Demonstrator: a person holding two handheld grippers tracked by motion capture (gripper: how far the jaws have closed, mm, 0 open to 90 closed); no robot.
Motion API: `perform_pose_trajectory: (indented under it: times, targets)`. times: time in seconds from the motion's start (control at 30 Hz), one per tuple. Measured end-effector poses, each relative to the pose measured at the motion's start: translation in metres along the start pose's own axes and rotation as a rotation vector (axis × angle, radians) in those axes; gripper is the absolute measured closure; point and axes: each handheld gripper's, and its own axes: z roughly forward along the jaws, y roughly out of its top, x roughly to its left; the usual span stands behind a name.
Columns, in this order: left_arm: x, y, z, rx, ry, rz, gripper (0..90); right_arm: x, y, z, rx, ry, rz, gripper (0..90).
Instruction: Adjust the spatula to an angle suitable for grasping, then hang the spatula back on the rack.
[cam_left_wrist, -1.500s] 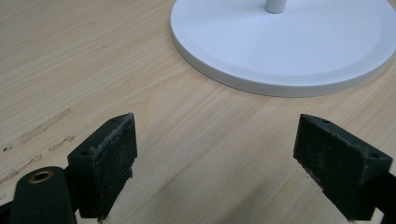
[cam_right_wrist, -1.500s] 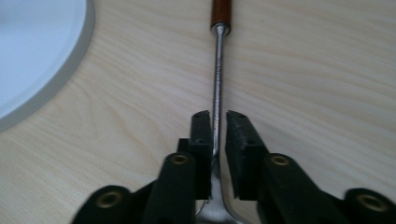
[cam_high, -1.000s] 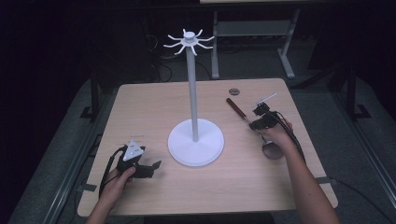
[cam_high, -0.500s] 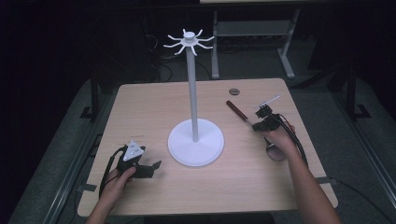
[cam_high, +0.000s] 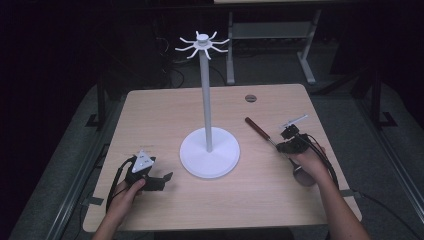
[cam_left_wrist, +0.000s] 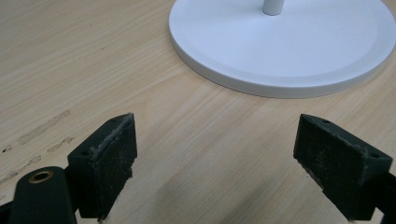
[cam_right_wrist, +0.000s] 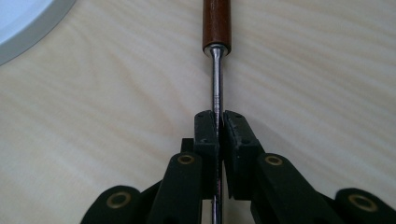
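step: picking up ladle (cam_right_wrist: 216, 28) | right hand-held gripper (cam_right_wrist: 220, 122) squeezes its metal stem, left (cam_left_wrist: 219, 154) wide open | next: lift, hang on rack (cam_high: 208, 150)

Brown-handled utensil (cam_right_wrist: 216, 23), white stand (cam_high: 209, 156), pale wood table (cam_high: 150, 115)

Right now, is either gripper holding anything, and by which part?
The right gripper is shut on the utensil, gripping its thin metal shaft just below the brown wooden handle. The left gripper is open over bare table, holding nothing.
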Motion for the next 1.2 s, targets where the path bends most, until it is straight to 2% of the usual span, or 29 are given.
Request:
perform_pose_trajectory:
  times: [0.1, 0.23, 0.33, 0.37, 0.5, 0.57, 0.77, 0.87, 1.0, 1.2]
  targets:
    - [0.0, 0.0, 0.0, -0.003, 0.0, 0.004, 12.8, 0.004, -0.01, -0.006, 0.005, -0.003, -0.011, 84.7]
    - [-0.001, 0.0, 0.0, -0.004, -0.001, -0.011, 12.8, 0.01, -0.023, -0.014, 0.007, -0.006, -0.024, 84.6]
    - [0.0, 0.0, 0.0, 0.002, 0.0, 0.01, 12.8, 0.015, -0.031, -0.019, 0.009, 0.0, -0.024, 84.6]
    - [-0.001, 0.0, 0.0, -0.003, -0.002, 0.005, 12.8, 0.015, -0.034, -0.021, 0.008, -0.002, -0.029, 84.5]
    - [-0.001, 0.0, 0.0, -0.006, -0.002, 0.005, 12.8, 0.015, -0.035, -0.023, -0.014, 0.009, -0.027, 80.7]
    - [-0.001, 0.0, 0.0, -0.004, -0.002, 0.005, 12.8, 0.015, -0.032, -0.029, -0.038, 0.024, -0.008, 76.1]
    - [-0.002, 0.0, -0.001, -0.002, -0.002, 0.002, 12.8, 0.013, -0.021, -0.031, -0.071, 0.044, -0.011, 66.0]
    - [-0.002, 0.0, 0.0, -0.006, -0.003, -0.012, 12.8, 0.012, -0.012, -0.028, -0.059, 0.065, -0.028, 61.2]
    - [0.0, 0.0, 0.0, 0.001, -0.002, 0.006, 12.8, 0.012, 0.002, -0.022, -0.046, 0.076, -0.039, 59.8]
    - [0.0, 0.0, 0.001, 0.0, -0.005, -0.005, 12.8, 0.014, 0.025, -0.015, -0.009, 0.067, -0.089, 57.1]
